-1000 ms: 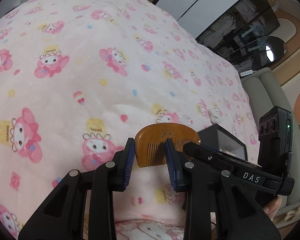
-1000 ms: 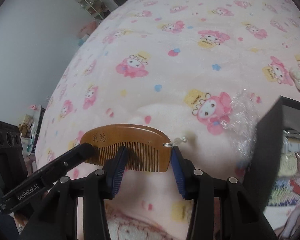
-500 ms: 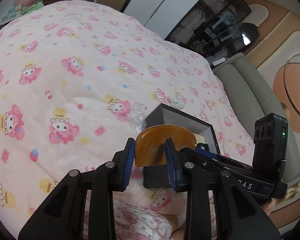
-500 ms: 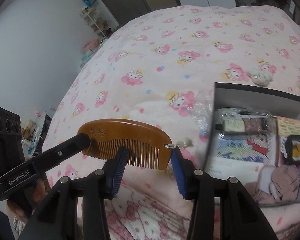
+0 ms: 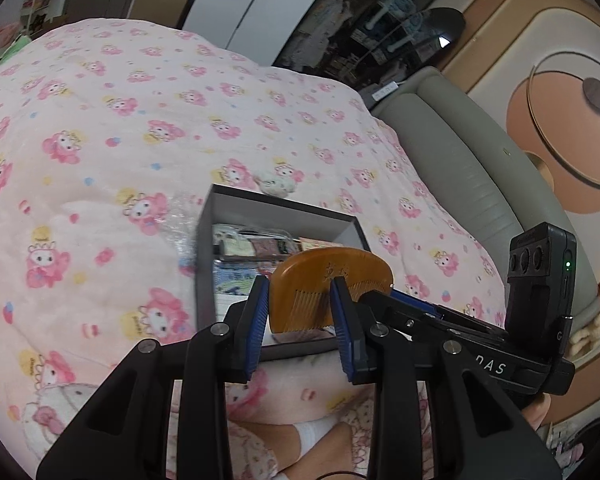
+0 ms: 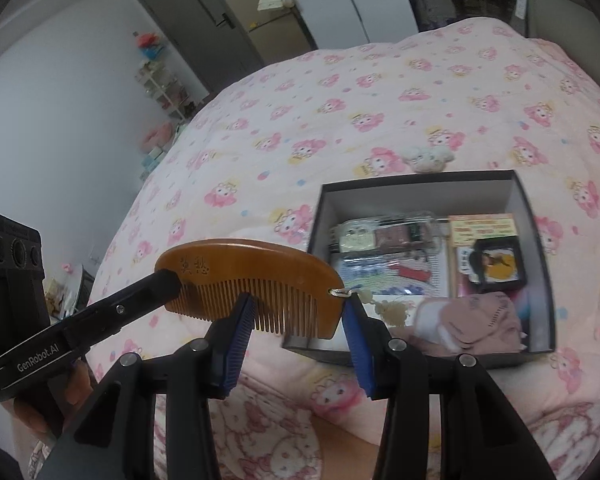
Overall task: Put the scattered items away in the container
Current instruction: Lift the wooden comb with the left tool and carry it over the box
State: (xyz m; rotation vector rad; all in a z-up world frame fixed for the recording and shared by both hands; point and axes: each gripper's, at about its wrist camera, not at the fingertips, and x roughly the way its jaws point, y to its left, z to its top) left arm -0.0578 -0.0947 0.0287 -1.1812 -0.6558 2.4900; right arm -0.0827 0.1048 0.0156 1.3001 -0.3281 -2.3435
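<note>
A wooden comb (image 5: pixel 332 280) with a small tassel charm is held in the air by both grippers. My left gripper (image 5: pixel 300 304) is shut on one end of the comb. My right gripper (image 6: pixel 300 312) is shut on the comb's (image 6: pixel 252 280) other end, near the tassel (image 6: pixel 388 308). The comb hovers at the near left corner of an open dark box (image 6: pixel 516 188) on the pink bed. The box (image 5: pixel 228 204) holds several small items: cards, a cloth, a clear case.
A pink cartoon-print blanket (image 6: pixel 340 92) covers the bed. A small white plush (image 6: pixel 428 156) lies just beyond the box. A crumpled clear wrapper (image 5: pixel 180 224) lies left of the box. A grey headboard (image 5: pixel 468 168) is at the right. My knees are below the grippers.
Both grippers have lifted the comb off the blanket and carried it toward the box, which has come fully into view.
</note>
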